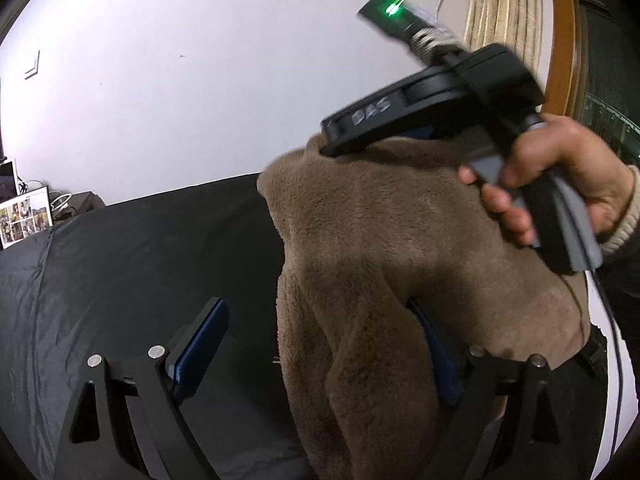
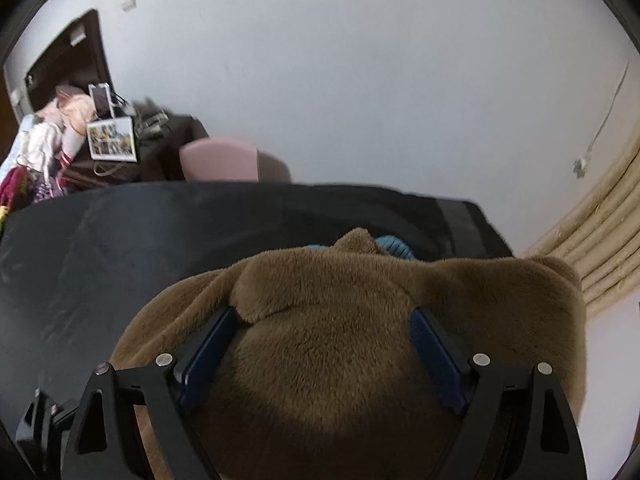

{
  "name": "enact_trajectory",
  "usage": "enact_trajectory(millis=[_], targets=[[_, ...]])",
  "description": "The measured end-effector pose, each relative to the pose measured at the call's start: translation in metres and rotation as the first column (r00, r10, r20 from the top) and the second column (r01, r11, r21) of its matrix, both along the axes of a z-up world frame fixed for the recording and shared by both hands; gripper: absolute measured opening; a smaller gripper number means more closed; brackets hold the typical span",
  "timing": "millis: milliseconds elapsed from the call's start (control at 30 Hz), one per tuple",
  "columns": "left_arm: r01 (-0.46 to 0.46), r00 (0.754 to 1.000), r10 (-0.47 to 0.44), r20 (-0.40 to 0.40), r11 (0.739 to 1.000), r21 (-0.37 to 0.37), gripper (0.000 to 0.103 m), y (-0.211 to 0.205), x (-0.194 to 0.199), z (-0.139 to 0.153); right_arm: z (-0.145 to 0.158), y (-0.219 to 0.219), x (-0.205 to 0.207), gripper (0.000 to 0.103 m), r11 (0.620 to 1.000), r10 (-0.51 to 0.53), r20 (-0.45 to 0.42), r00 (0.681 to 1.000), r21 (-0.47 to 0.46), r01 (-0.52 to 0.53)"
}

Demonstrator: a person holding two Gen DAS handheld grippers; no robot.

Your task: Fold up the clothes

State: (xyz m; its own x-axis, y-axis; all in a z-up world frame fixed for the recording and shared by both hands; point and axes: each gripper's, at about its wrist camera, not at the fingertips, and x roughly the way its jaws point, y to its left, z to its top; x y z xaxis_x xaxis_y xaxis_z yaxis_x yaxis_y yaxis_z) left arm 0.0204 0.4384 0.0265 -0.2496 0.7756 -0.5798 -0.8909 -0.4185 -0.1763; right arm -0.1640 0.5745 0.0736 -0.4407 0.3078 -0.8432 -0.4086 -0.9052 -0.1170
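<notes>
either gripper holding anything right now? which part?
Brown fleece garment fills the wide-open right gripper, bunched; which part cannot be told. It drapes over one finger of the open left gripper; no pinch.

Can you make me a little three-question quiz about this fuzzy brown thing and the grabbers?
1. True or false: the fuzzy brown fleece garment lies flat on the black sheet-covered bed.
2. Which gripper does a bare hand hold in the left wrist view? A) right gripper B) left gripper
3. Fill in: past the garment's top edge in the right wrist view peeks a bit of ____ cloth.

Key
1. False: it is bunched up and draped over both grippers.
2. A
3. Blue.
</notes>
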Motion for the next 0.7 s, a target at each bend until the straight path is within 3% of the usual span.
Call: enact_trajectory(millis=[167,267,433,500,700], targets=[[-0.023,1.0,0.023,0.016,1.0,-0.001,0.096,0.001,-0.005,-0.005,-0.027,0.012,-0.021,0.093,0.999,-0.016,0.086,0.996,-0.035,0.019],[-0.027,0.999,0.027,0.025,1.0,-0.004,0.098,0.002,-0.005,-0.009,-0.029,0.012,-0.024,0.093,0.999,-0.009,0.064,0.998,-0.044,0.012],[-0.024,1.0,0.024,0.003,1.0,-0.013,0.1,0.005,0.002,-0.012,0.01,-0.003,0.015,0.093,0.998,0.049,-0.109,0.993,-0.034,-0.053],[-0.023,1.0,0.023,0.005,1.0,-0.013,0.1,0.006,0.002,-0.014,0.03,-0.019,0.038,0.093,0.997,0.073,-0.164,0.984,0.016,-0.072],[-0.028,0.999,0.027,-0.024,0.999,-0.016,0.1,0.024,0.011,-0.013,0.062,-0.054,0.152,0.093,0.992,0.099,-0.325,0.94,0.111,-0.066]])
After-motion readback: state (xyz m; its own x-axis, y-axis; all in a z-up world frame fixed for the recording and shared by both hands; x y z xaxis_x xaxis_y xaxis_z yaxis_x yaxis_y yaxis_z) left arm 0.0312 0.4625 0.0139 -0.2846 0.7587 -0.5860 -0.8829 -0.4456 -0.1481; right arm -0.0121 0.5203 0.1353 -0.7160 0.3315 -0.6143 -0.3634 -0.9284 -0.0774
